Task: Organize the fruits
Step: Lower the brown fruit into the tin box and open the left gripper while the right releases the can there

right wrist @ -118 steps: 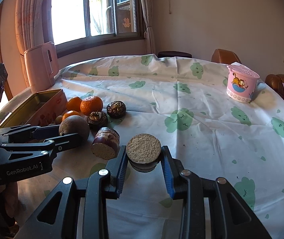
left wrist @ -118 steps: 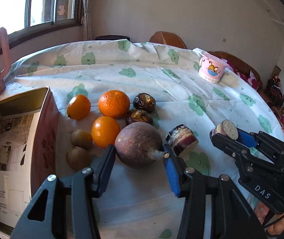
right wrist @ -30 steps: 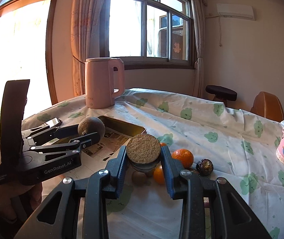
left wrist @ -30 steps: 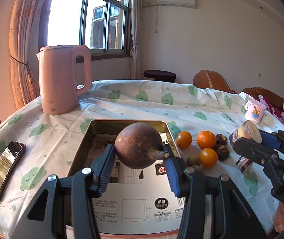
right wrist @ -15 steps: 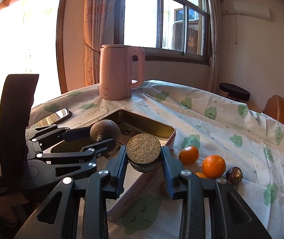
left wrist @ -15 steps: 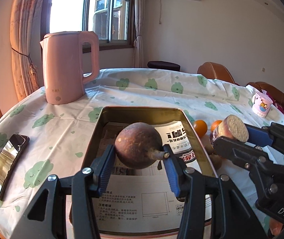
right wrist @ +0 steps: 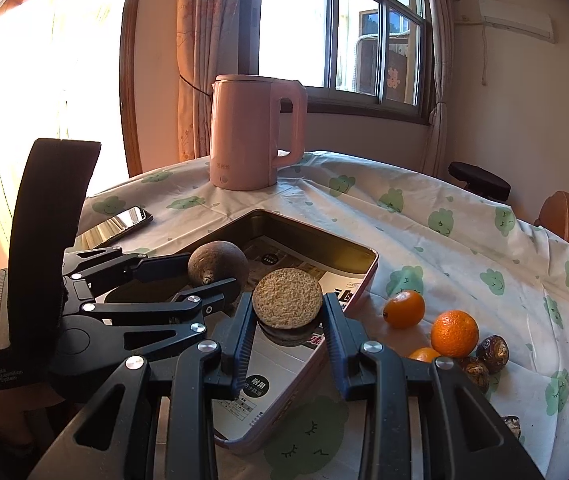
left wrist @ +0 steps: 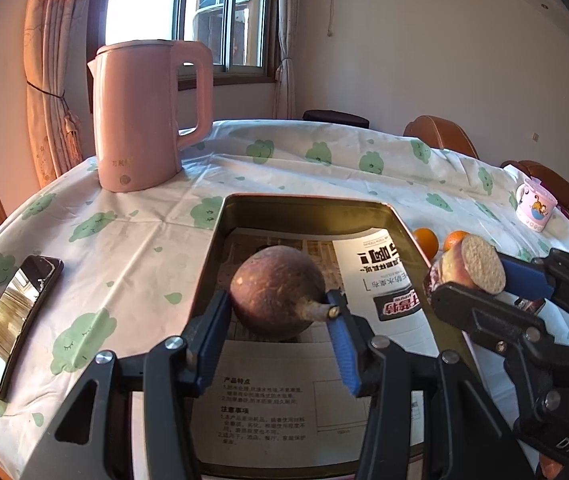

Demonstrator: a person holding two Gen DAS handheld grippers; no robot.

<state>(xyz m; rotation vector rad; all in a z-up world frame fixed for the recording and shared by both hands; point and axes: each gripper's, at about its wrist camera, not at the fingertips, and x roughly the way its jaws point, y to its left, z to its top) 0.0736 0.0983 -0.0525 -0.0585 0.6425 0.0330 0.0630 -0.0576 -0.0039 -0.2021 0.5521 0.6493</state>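
My left gripper (left wrist: 278, 312) is shut on a round brown fruit (left wrist: 276, 296) with a short stalk, held over the inside of a gold metal tin (left wrist: 308, 202) lined with printed paper. My right gripper (right wrist: 286, 316) is shut on a cut sugarcane piece (right wrist: 287, 298), its pale fibrous end facing the camera, above the tin's (right wrist: 324, 240) near right side. In the left wrist view that gripper (left wrist: 480, 280) and its sugarcane piece (left wrist: 472, 268) hover at the tin's right wall. The left gripper (right wrist: 208, 274) with the brown fruit (right wrist: 218, 264) shows at left in the right wrist view.
Oranges (right wrist: 454, 332), a smaller one (right wrist: 404, 308) and dark passion fruits (right wrist: 492, 350) lie on the green-patterned tablecloth right of the tin. A pink kettle (left wrist: 144, 116) stands behind the tin, a phone (left wrist: 16, 316) at left, a pink cup (left wrist: 534, 208) far right. Chairs ring the table.
Both grippers have carried their fruit from beside the pile over to the tin and a little lower; in the last second they have come further forward over it. Grips are unchanged.
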